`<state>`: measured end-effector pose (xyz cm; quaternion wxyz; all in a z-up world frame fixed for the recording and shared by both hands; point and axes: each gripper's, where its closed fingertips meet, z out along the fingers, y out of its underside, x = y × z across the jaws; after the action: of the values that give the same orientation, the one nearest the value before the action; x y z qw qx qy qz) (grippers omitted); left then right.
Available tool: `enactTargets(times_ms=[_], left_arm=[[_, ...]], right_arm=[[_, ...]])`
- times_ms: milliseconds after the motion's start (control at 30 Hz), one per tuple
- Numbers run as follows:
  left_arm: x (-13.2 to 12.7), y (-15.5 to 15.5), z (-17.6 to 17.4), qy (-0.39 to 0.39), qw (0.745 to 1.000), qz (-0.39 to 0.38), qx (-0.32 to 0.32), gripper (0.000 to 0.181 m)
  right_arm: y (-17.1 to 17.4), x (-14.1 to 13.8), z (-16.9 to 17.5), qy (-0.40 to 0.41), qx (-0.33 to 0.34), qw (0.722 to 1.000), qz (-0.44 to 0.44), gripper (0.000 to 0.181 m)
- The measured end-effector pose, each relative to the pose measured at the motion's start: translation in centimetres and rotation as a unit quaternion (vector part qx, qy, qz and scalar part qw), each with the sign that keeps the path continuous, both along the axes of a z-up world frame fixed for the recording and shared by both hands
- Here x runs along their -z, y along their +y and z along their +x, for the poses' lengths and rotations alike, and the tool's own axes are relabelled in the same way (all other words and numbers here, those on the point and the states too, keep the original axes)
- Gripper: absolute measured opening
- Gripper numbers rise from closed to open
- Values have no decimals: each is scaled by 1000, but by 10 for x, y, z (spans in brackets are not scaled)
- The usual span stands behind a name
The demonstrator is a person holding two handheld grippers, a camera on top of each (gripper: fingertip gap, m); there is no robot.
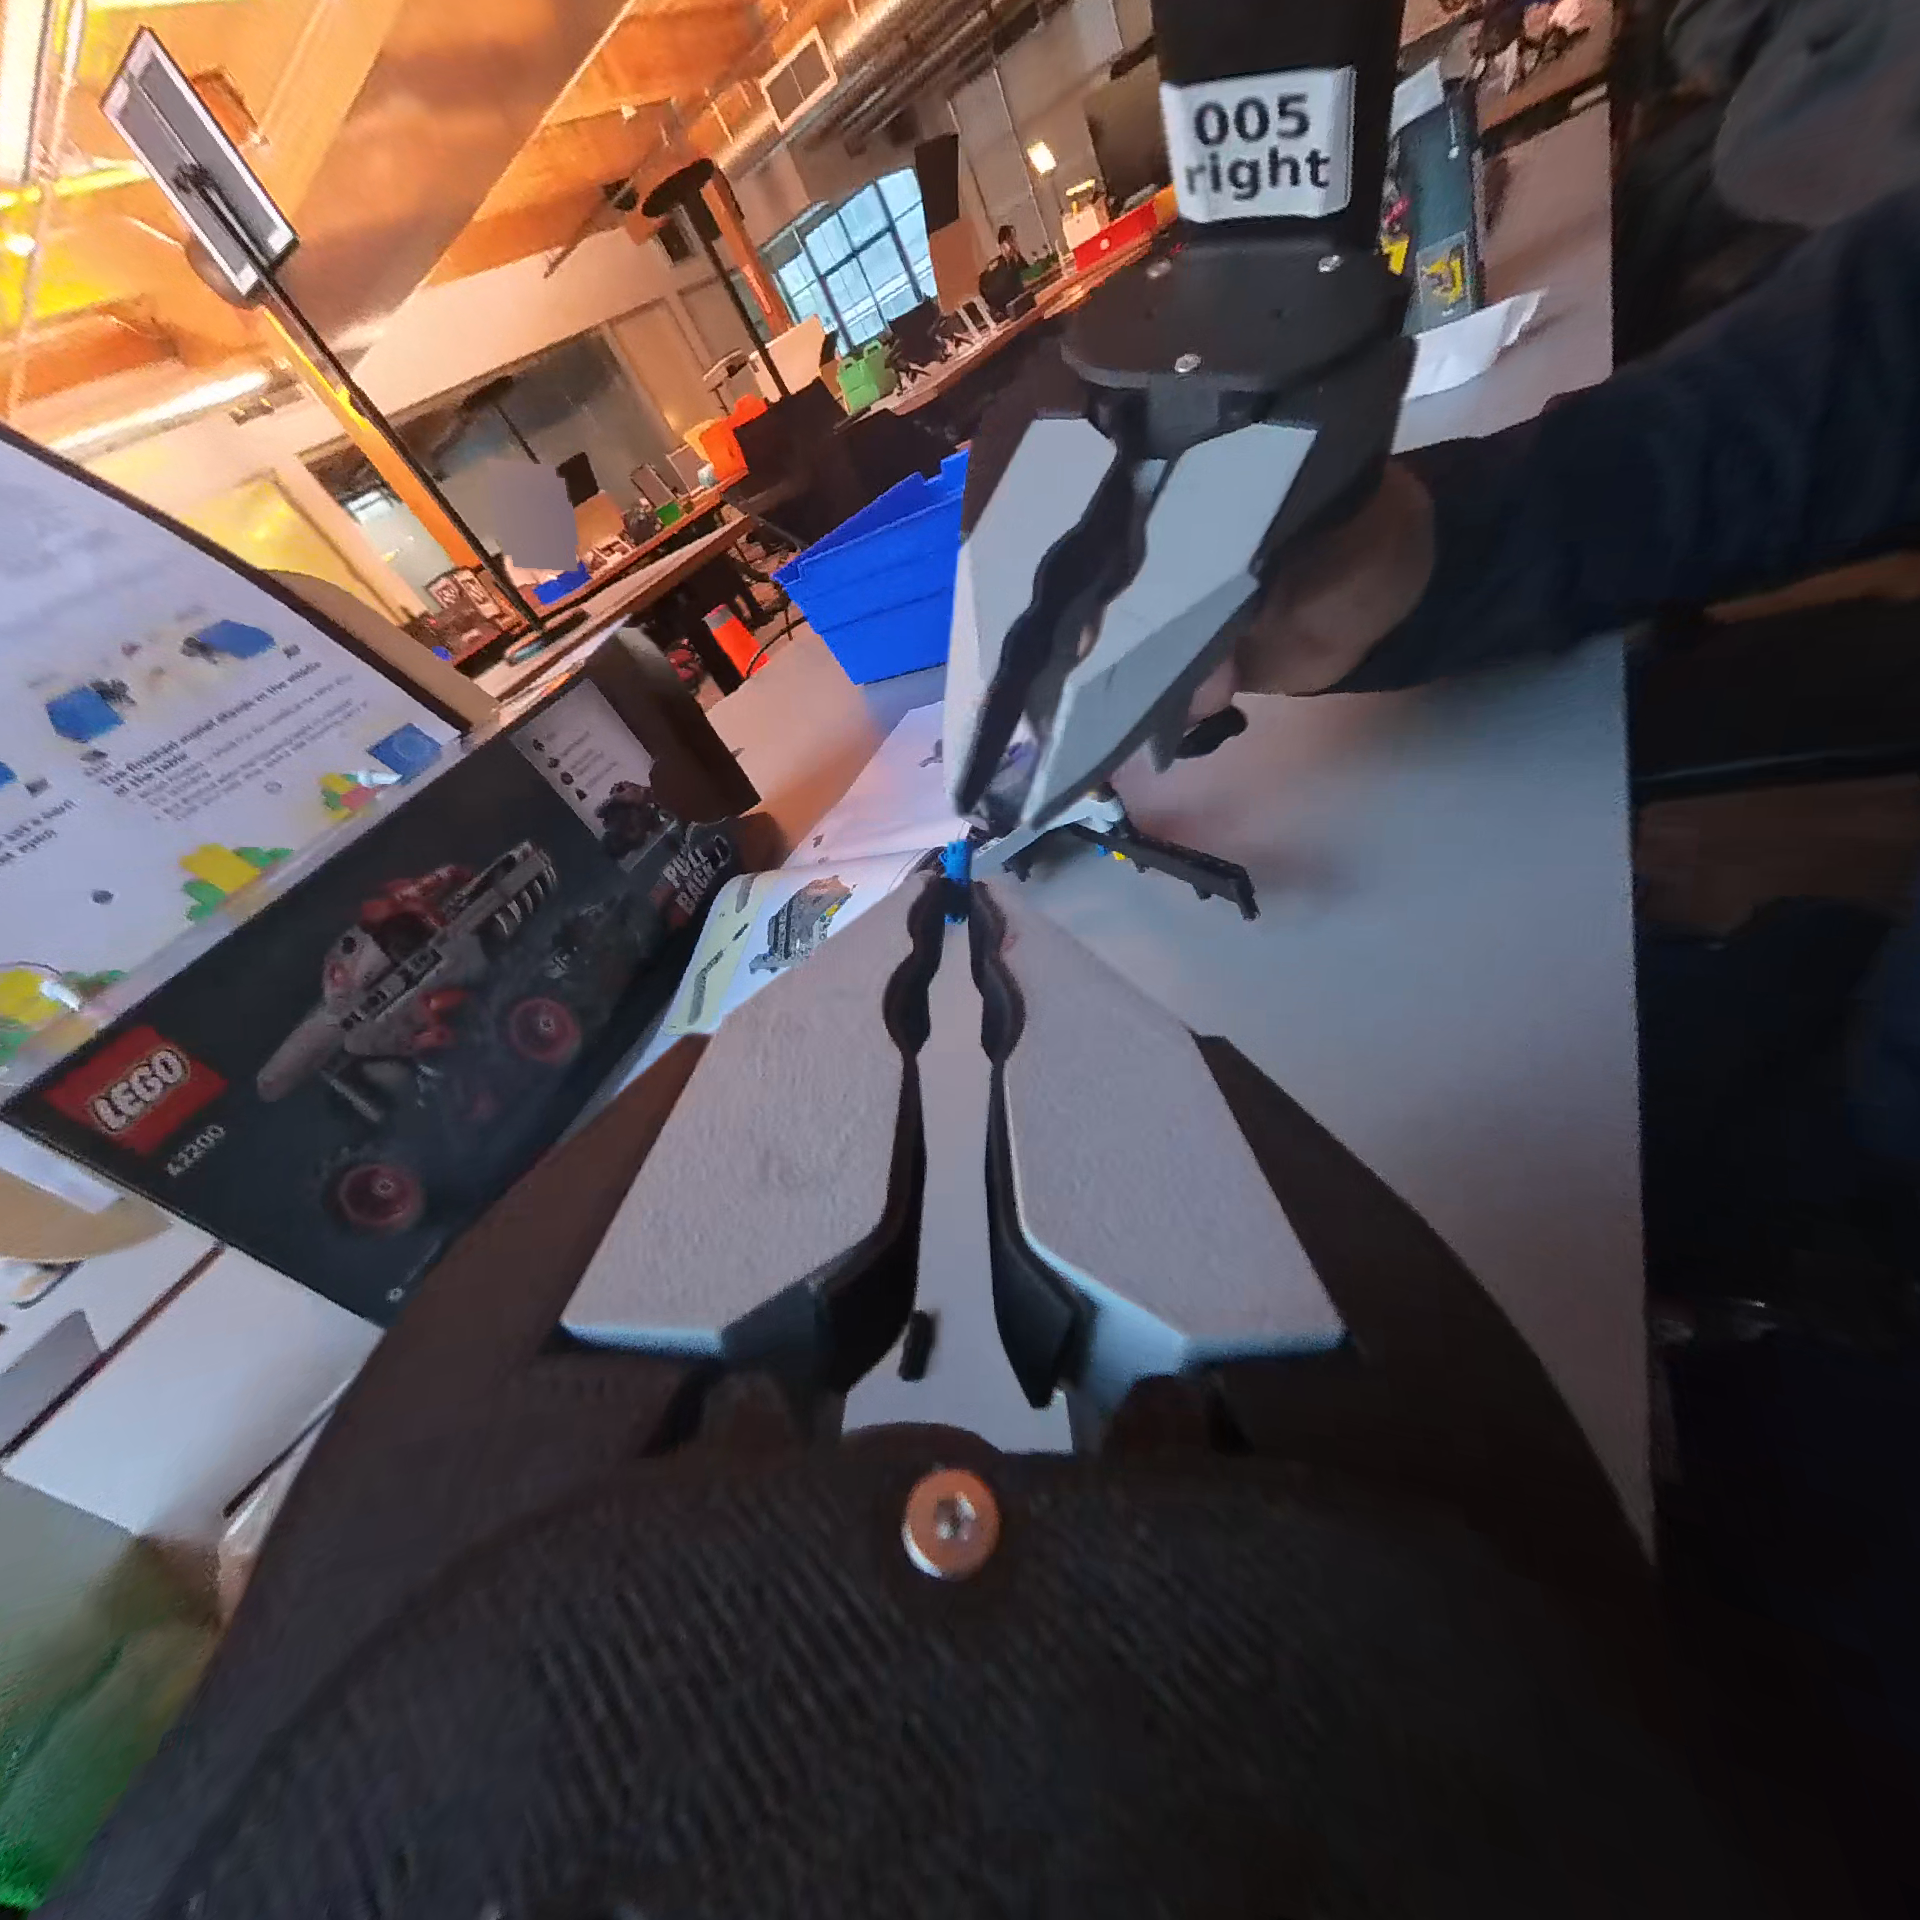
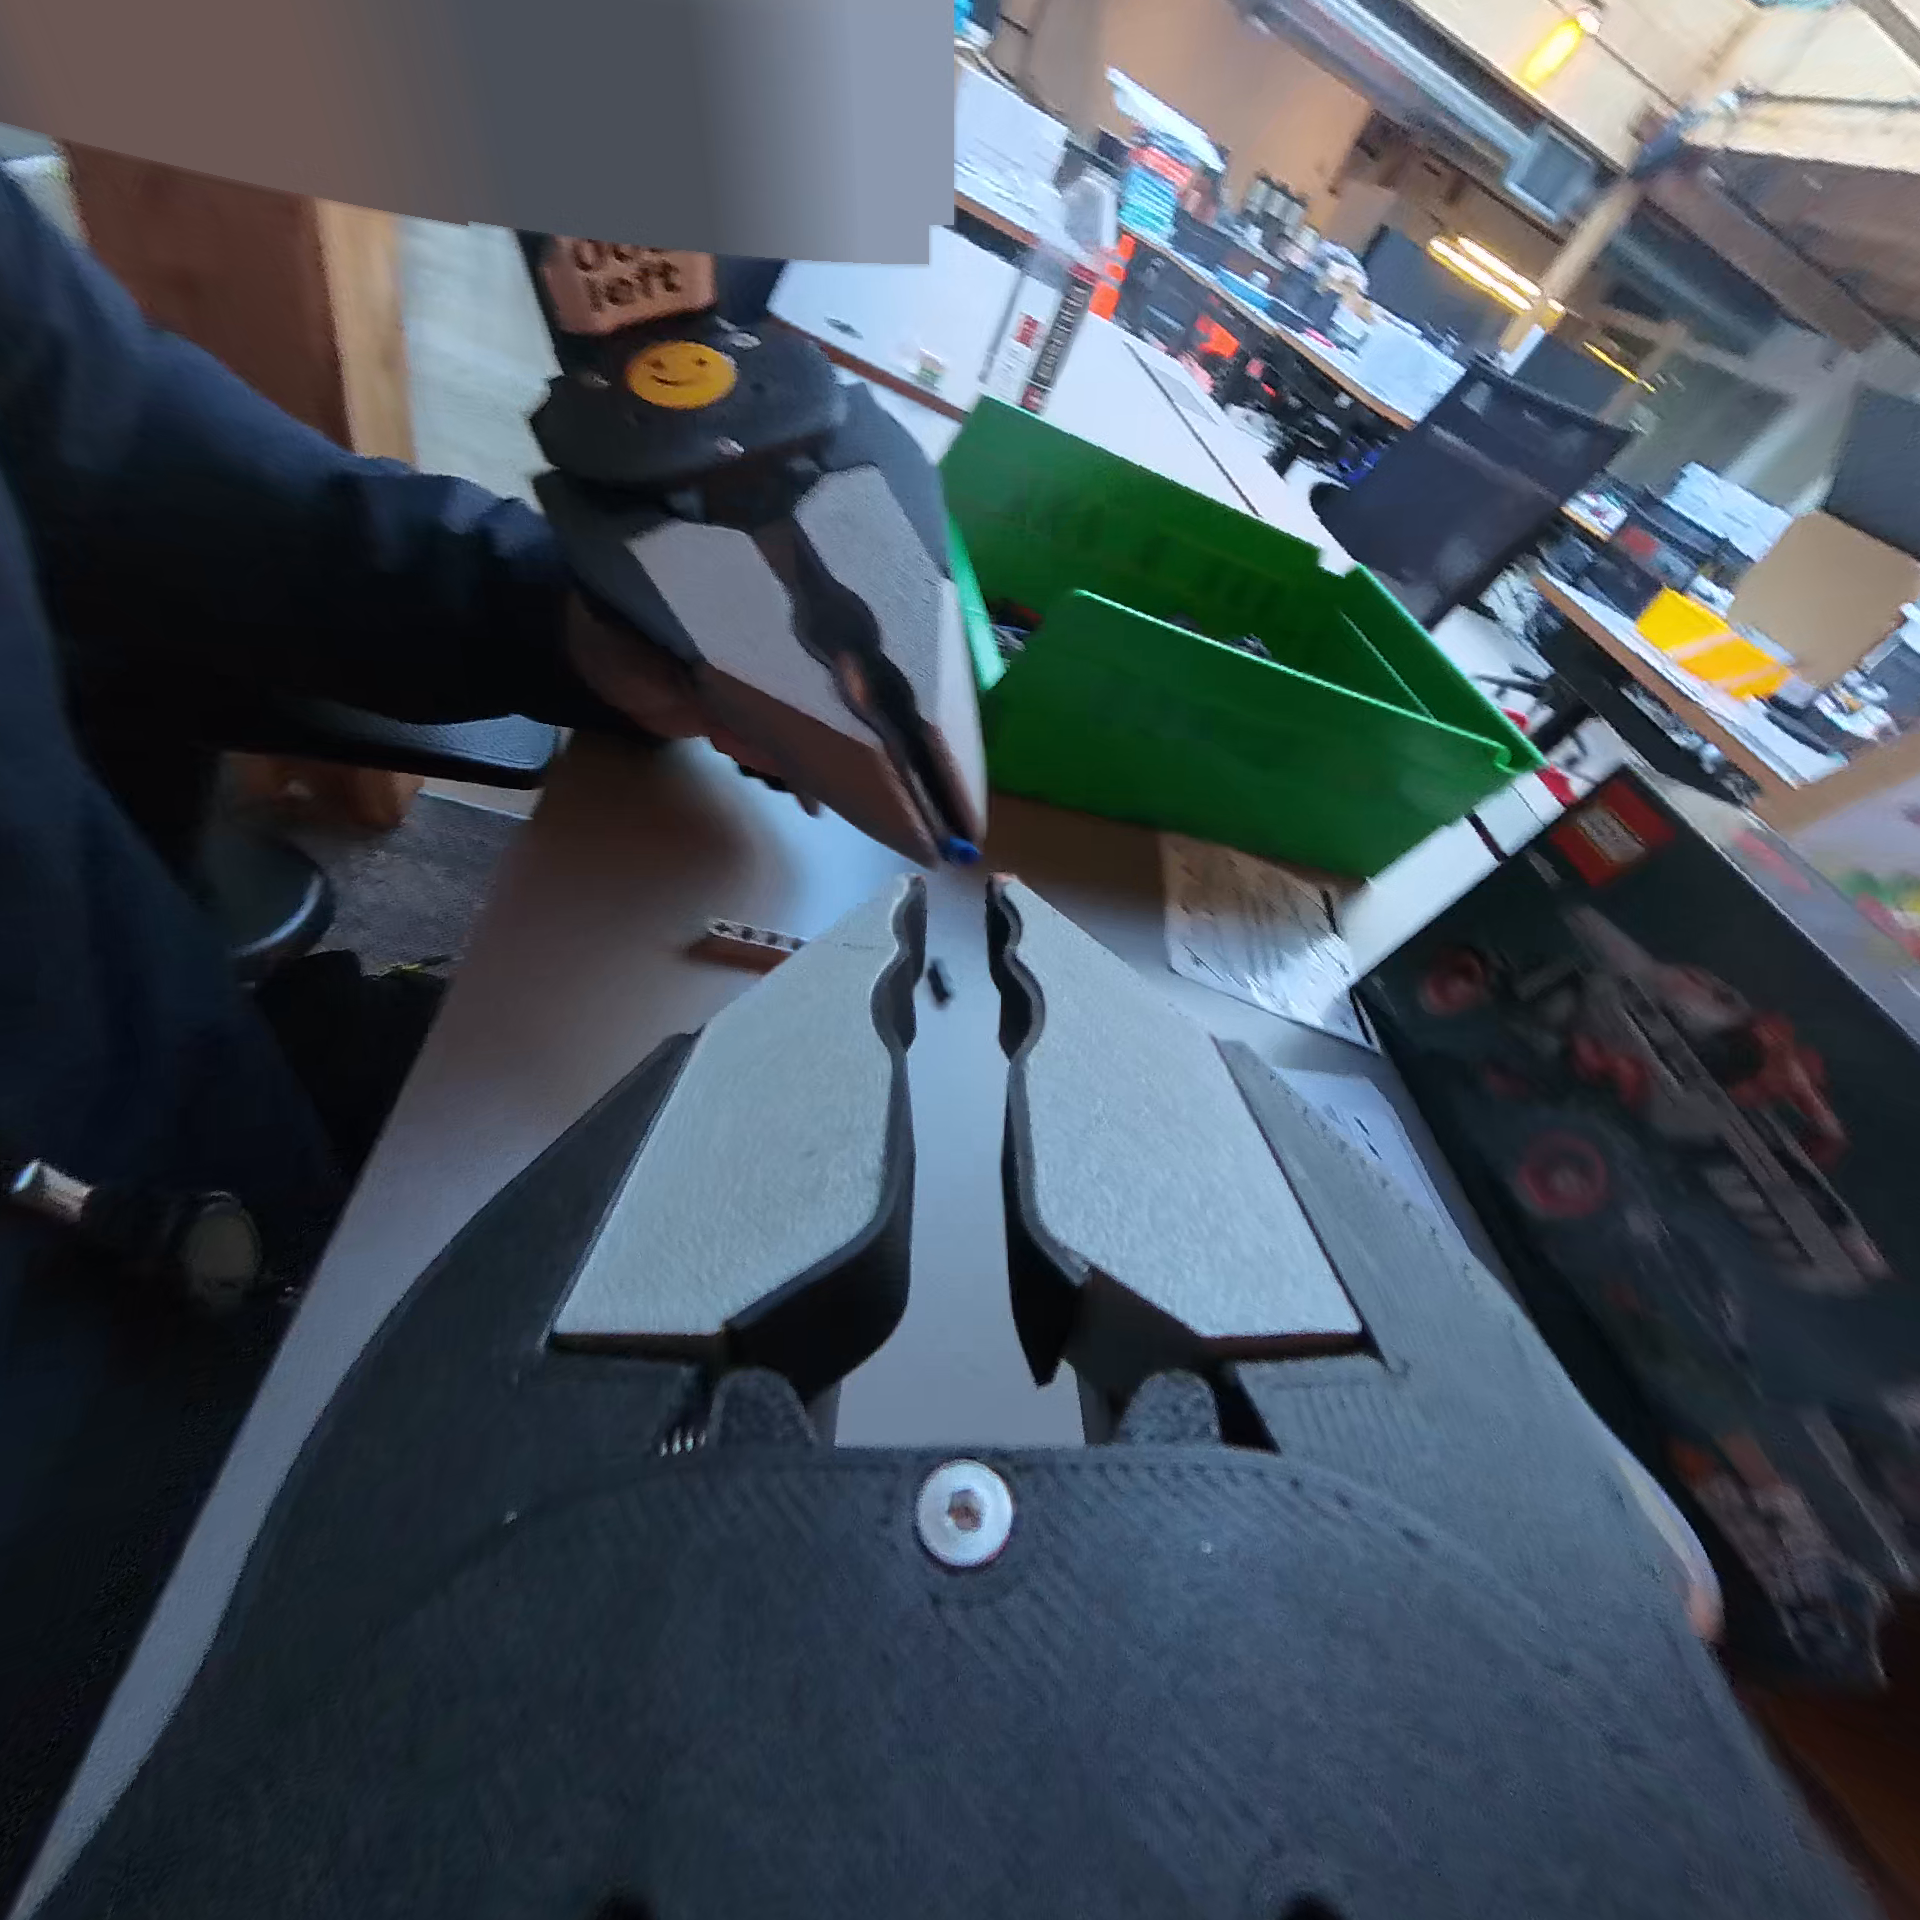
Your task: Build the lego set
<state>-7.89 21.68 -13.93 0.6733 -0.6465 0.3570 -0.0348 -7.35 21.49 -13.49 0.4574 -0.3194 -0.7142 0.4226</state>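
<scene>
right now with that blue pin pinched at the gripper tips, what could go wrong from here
1. The left gripper holds the small blue pin only at the very tips, so it could slip out or flick away.
2. In the left wrist view the right gripper sits right over the grey and black assembly; a misaligned push may shift it on the table.
3. A small black piece lying loose nearby could be knocked away.

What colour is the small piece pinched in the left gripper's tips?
Blue. The small piece shows best in the right wrist view, at the left gripper's tips.
</scene>
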Motion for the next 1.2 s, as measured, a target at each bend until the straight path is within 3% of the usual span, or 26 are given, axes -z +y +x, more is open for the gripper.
enactTargets(times_ms=[433,767,1200], left_arm=[[8,-2,10,46,999,12,9,2],[12,-1,9,24,1000,-14,14,10],[15,-1,10,36,999,-17,13,2]], right_arm=[[-6,9,-4,-21,-8,1000,-13,2],[-2,3,-1,-22,-13,998,-55,3],[-5,8,1,-6,-8,1000,26,2]])
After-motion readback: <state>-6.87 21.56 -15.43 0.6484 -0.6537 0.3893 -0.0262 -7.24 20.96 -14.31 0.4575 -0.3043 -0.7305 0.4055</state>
